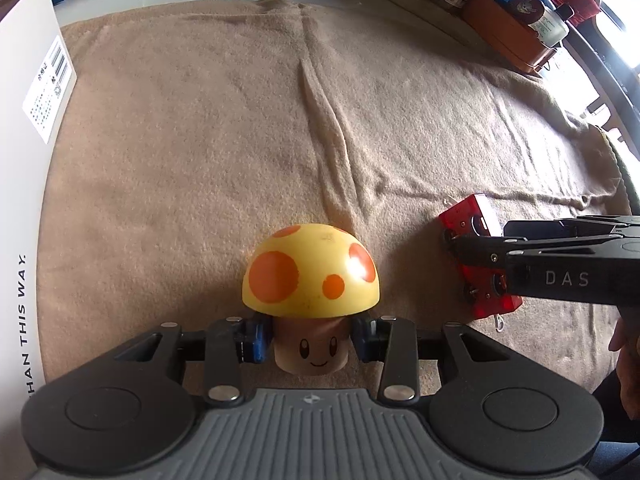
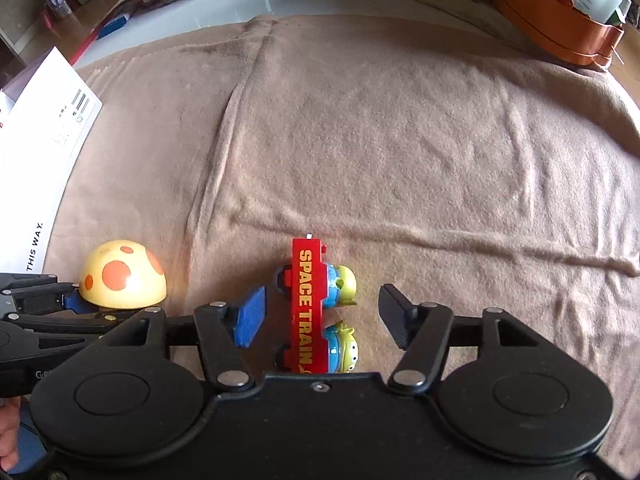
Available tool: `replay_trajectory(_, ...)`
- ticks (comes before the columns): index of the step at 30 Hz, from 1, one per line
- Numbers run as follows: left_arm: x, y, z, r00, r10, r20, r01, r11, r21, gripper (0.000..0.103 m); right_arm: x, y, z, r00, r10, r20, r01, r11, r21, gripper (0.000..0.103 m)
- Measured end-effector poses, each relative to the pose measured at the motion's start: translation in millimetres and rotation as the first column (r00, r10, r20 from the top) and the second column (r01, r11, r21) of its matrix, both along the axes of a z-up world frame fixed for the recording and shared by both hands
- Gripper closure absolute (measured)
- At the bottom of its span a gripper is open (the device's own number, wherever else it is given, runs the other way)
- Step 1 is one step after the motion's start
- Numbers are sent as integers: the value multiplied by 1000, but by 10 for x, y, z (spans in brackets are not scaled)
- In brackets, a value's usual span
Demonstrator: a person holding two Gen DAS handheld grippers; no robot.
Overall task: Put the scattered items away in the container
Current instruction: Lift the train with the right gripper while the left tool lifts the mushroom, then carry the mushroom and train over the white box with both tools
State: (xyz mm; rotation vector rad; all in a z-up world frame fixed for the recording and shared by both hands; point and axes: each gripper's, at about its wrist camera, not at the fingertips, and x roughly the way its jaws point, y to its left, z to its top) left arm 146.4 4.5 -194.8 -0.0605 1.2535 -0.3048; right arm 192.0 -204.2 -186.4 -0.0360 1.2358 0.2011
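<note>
A tan blanket covers the whole work surface, creased down its middle and along its lower right. At nine o'clock in the left wrist view stands a white box, barcode label on its wall, lettering running up its side; the right wrist view shows it at about ten o'clock. An orange tray of bottles sits at one o'clock beyond the blanket's far edge.

The left gripper points steeply down at six o'clock in its own view. Its blue pads sit against both sides of the stem of a mushroom toy, yellow cap with orange spots, smiling face on the stem; the grasp looks closed on it, though the cap hides the exact contact.

The right gripper stands released, jaws apart, no pad touching anything. Between them, on the blanket, lies a red toy train lettered SPACE TRAIN, tipped on its side with two green alien figures facing three o'clock. In the left wrist view this train lies at three o'clock, partly behind the right gripper, with a hand at the frame edge.
</note>
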Motion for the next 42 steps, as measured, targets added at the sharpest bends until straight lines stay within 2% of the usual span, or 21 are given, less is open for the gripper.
replay_trajectory(1, -3, -13, 5, 1000, -4, 2, 4, 1000, 4, 62, -17, 26, -12, 1000, 14, -1, -14, 1000, -7, 43)
replay_trajectory(3, -7, -41, -1, 1000, -17, 10, 16, 1000, 16, 62, -33, 60, -48, 999, 36, -23, -37, 999, -11, 51)
replay_trajectory(5, -21, -65, 5, 999, -26, 22, 25, 999, 31, 64, -41, 64, -79, 998, 38, -40, -39, 999, -21, 70)
replay_trajectory(13, -80, -116, 83, 996, -58, 75, 53, 996, 69, 64, -58, -81, 5, 999, -5, -41, 8, 998, 65, 71)
replay_trajectory(23, -149, -68, 287, 988, -66, 140, 53, 994, 94, 64, -71, -109, 164, 1000, -27, -2, 27, 994, 103, 71)
replay_trajectory(31, -280, 4, 369, 987, -64, 144, 49, 993, 107, 64, -90, -77, 169, 1000, -20, -9, 21, 990, 136, 71)
replay_trajectory(37, -383, 139, 595, 986, -37, 160, 20, 994, 108, 64, -103, -73, 141, 999, -20, -28, 24, 986, 164, 71)
replay_trajectory(42, -480, 323, 911, 981, -5, 196, -19, 993, 120, 64, -112, -45, 176, 999, -24, -37, 31, 978, 207, 71)
